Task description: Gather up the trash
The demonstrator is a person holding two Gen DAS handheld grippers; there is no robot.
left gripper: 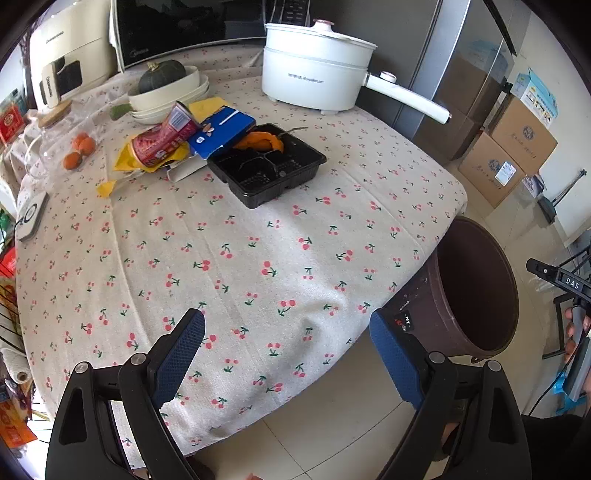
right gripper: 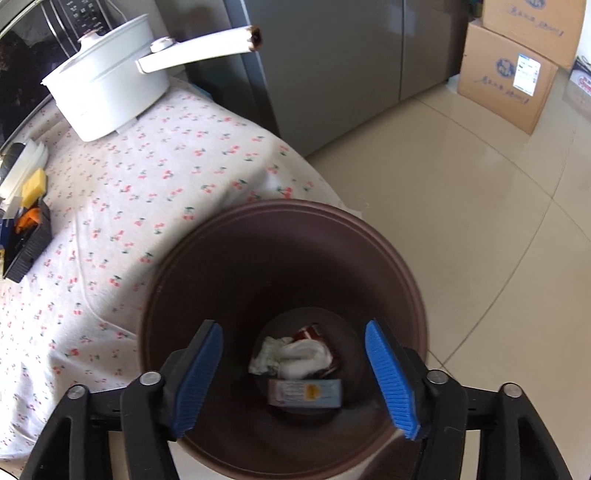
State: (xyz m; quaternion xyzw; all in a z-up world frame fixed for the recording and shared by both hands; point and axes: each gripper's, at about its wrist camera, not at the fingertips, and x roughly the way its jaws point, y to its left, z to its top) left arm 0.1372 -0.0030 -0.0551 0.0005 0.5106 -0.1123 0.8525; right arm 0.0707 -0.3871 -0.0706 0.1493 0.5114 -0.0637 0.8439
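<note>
A dark brown bin [right gripper: 284,236] stands on the floor at the table's corner; it also shows in the left wrist view [left gripper: 476,288]. Inside lie a crumpled white tissue [right gripper: 291,354], a red wrapper [right gripper: 308,332] and a small light-blue box [right gripper: 304,393]. My right gripper [right gripper: 295,369] is open and empty right over the bin mouth. On the table sit a black food tray [left gripper: 269,166] with orange peel [left gripper: 262,142], a blue carton [left gripper: 221,133], a red can [left gripper: 166,138] and yellow wrappers [left gripper: 125,162]. My left gripper [left gripper: 288,354] is open and empty over the table's near edge.
A white electric pot [left gripper: 314,70] with a long handle stands at the table's back. Stacked bowls with a green squash [left gripper: 162,77], small oranges [left gripper: 79,149], a microwave [left gripper: 184,29] and a grey fridge [left gripper: 454,74] are around. Cardboard boxes [right gripper: 506,74] stand on the tiled floor.
</note>
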